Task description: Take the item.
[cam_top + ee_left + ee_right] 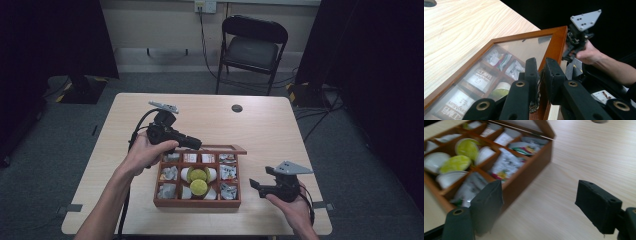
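High view puts the wooden box (197, 202) near your edge of the table (260, 125), its long axis running left to right across it, with its glass lid (220, 148) raised at the far side and the open compartments facing up. Your left gripper (192, 143) reaches over the box's far left corner to that lid. Your right gripper (256, 184) hovers just beside the box's right wall, pointing left at it.

Left gripper view adds what the high one hides: your jaws are pinched on the lid's wooden frame (554, 47) at a small brass clasp (535, 106), and tea packets (477, 78) show through the pane. Right gripper view shows your right jaws spread wide over bare table with nothing between them, and the box's green-topped cups (468, 148) lying in the middle compartments.
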Demonstrator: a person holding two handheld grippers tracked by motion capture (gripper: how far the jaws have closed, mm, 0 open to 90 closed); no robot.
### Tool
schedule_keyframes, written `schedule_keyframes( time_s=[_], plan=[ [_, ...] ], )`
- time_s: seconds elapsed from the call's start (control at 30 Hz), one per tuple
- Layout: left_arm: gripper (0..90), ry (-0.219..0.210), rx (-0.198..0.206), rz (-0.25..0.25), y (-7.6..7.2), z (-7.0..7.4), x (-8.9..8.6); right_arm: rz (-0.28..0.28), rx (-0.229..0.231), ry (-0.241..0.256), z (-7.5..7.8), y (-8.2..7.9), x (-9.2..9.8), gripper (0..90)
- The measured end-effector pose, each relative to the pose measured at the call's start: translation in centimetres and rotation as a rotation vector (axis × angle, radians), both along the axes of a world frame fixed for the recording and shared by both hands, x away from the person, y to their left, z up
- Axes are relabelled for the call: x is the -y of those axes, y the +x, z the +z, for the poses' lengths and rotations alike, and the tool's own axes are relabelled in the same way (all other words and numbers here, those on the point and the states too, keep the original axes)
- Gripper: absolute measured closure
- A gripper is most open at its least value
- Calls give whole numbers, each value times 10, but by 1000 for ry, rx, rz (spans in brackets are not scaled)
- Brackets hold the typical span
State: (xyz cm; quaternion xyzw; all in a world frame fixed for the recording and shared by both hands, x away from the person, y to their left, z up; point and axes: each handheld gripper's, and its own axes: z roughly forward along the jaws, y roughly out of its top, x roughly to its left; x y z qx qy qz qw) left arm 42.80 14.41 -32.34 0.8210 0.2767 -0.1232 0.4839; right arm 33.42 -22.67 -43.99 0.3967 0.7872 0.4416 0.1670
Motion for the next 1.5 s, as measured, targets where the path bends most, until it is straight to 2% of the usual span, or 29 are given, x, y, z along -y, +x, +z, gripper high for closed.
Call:
schedule_keyframes(
  time_s=[0.07,0.13,0.2,0.27,0.3,0.33,0.6,0.73,1.27,1.5],
  plan=[
    [810,-1,-1,1,0,0,0,34,6,5,3,-3,-10,223],
    [810,-3,2,-2,1,0,0,93,17,12,8,-7,-29,237],
    [811,-4,2,-3,1,0,-1,106,15,13,9,-8,-34,238],
    [811,-5,2,-2,1,0,0,143,19,4,13,-8,-49,255],
    [811,-3,4,-4,1,0,0,179,21,4,14,-8,-63,262],
    [811,-2,3,-4,1,0,0,179,21,4,14,-8,-63,262],
    [811,6,3,-7,1,1,1,278,-8,10,10,-4,-105,294],
    [811,4,9,-3,2,2,0,318,-7,10,9,-2,-126,309],
    [811,0,15,-4,0,1,0,383,-55,-38,-8,8,-157,344],
    [811,-2,21,-5,1,1,0,368,-77,-70,-14,11,-161,296]
  ],
)
